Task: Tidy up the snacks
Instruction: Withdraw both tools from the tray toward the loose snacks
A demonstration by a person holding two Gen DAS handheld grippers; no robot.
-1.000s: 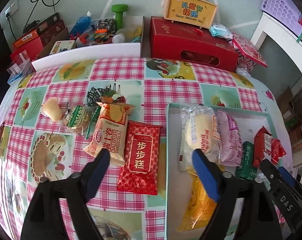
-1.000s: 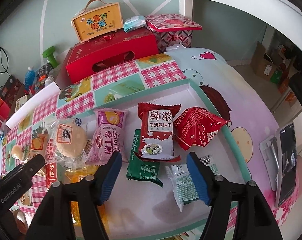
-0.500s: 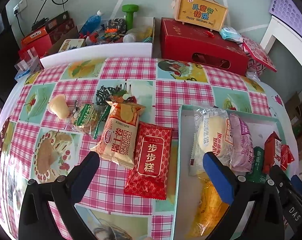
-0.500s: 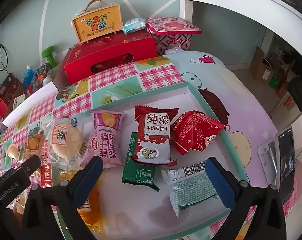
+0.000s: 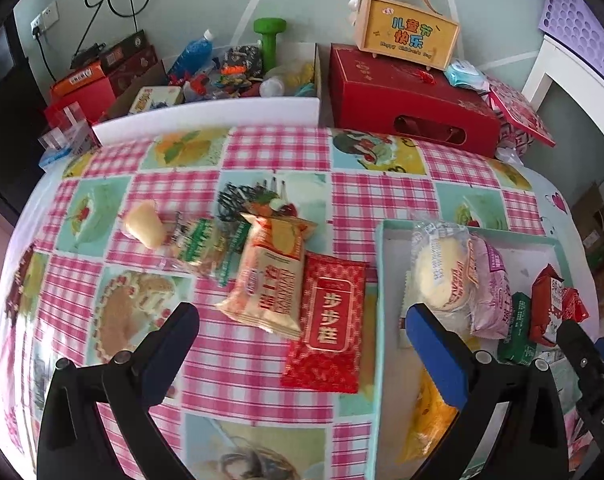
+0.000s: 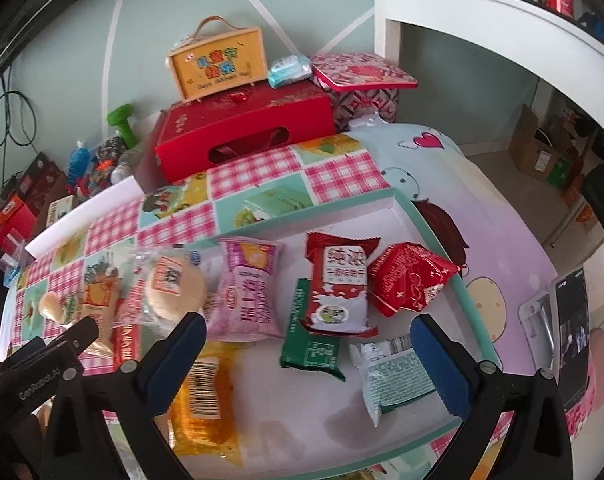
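Observation:
A teal-rimmed white tray (image 6: 471, 312) holds several snack packs: a round bun (image 6: 174, 286), a pink Swiss roll (image 6: 248, 294), a red milk biscuit (image 6: 335, 288), a red pouch (image 6: 411, 280), a green pack (image 6: 311, 342), a pale green-white pack (image 6: 393, 376) and an orange pack (image 6: 202, 404). On the cloth left of the tray (image 5: 379, 280) lie a red cake pack (image 5: 327, 322), an orange Swiss roll (image 5: 270, 276), a green-striped packet (image 5: 200, 246) and a jelly cup (image 5: 144, 226). My left gripper (image 5: 300, 334) hovers open above the red cake pack. My right gripper (image 6: 307, 340) hovers open over the tray, holding nothing.
A red gift box (image 5: 409, 100) with a yellow handled box (image 5: 405, 34) on top stands at the table's back. A white bin (image 5: 222, 114) of clutter sits back left. A phone (image 6: 571, 332) lies at the table's right edge beside the tray. A white desk (image 6: 501, 20) stands right.
Both grippers' jaws have spread from partly closed to fully wide. Neither hand shifted much, and the snacks stayed where they were.

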